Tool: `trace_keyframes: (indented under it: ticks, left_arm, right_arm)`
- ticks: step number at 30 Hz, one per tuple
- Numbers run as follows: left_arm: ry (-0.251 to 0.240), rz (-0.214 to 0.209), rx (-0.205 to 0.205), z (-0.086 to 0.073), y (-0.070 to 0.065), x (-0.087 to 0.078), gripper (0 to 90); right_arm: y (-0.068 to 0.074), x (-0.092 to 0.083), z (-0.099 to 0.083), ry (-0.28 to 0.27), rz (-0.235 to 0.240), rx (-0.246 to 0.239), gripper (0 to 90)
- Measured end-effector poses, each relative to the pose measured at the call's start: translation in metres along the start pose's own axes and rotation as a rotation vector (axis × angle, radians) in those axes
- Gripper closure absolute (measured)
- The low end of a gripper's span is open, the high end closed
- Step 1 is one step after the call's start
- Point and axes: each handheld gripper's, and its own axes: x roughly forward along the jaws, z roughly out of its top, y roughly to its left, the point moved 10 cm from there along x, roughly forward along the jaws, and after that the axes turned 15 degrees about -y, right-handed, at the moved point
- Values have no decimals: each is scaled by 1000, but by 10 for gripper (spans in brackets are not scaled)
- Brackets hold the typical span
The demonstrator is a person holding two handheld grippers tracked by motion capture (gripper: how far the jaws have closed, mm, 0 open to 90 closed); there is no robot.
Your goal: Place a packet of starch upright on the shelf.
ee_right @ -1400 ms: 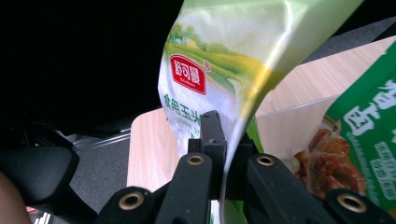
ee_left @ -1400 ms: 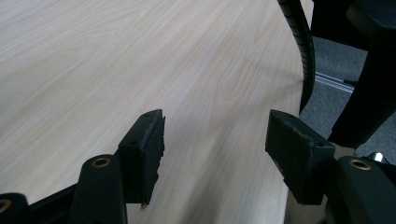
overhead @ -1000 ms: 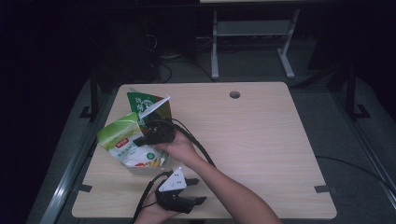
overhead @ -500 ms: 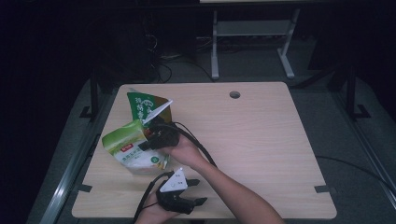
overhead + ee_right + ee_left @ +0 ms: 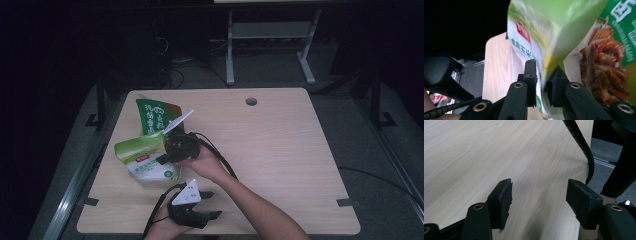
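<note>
**Item: light-green bag at left of tabletop, right hand-held gripper on its edge**

- Light-green bag point(image 5: 145, 159): lay at left-centre of the high view, long axis running upper left to lower right, green top toward the upper left, white printed lower part toward the near edge. Just beside and behind it stood a dark green pouch point(image 5: 156, 116), upright, overlapping its top.
- Right hand-held gripper point(image 5: 167, 150): reached in from the lower centre, forearm slanting up-left, pointing left at the bag. Its jaws had just been opening; in the right gripper view the bag's edge point(image 5: 541, 75) sat between them, whether the pads pressed on it could not be told.
- Left hand-held gripper point(image 5: 212, 205): low by the near edge, pointing right, jaws apart over bare wood.
- Tabletop point(image 5: 280, 150): right half bare; bags close to the left edge.
</note>
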Motion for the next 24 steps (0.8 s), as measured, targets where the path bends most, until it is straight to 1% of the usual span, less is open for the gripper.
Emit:
trace_keyframes:
  ticks: [1,3,4,5,7,8,10,11,13,14,15,17,19,20,21,22,24]
  left_arm:
    - [-1,1,0,0,0,0,373]
    - [-1,4,-1,0,1,0,372]
    - [-1,5,-1,0,2,0,372]
    - [-2,7,2,0,3,-1,371]
    - [-1,11,9,1,5,-1,371]
    - [-5,15,1,1,4,-1,370]
    - [-10,20,-11,1,5,-1,369]
    - [-9,23,-9,1,6,-1,368]
    - [-10,27,-11,1,7,-1,366]
    - [-10,30,-15,1,8,-1,366]
    - [-10,31,-17,1,9,-1,365]
    - [-9,36,-10,2,10,-1,363]
    - [-11,41,-2,2,12,-2,361]
    - [-14,41,-5,3,12,-2,361]
    - [-13,42,-6,3,13,-2,361]
    - [-14,42,-7,3,13,-2,361]
    - [-10,41,-3,2,13,-2,359]
  right_arm:
    - [1,-2,2,-11,-1,4,768]
    - [1,-5,5,-18,-5,4,777]
    - [-1,-6,5,-18,-9,-11,811]
    - [0,-7,4,-10,-11,-2,830]
    - [-2,-7,2,-2,-10,-19,871]
    - [-4,-7,0,2,-19,-27,883]
    - [-5,-8,-2,7,-24,-30,888]
    - [-6,-8,-3,6,-24,-35,889]
    - [-6,-10,-6,1,-22,-15,889]
    - [-7,-10,-6,2,-22,-15,888]
    - [-7,-11,-7,1,-21,-24,887]
    - [-7,-11,-6,2,-26,-30,878]
    - [-6,-11,-6,-3,-16,-29,818]
    - [-3,-12,-6,-15,5,-7,797]
    - [-3,-13,-6,-22,14,8,786]
    - [-4,-15,-7,-20,8,13,772]
    - [-5,-18,-5,-40,12,17,738]
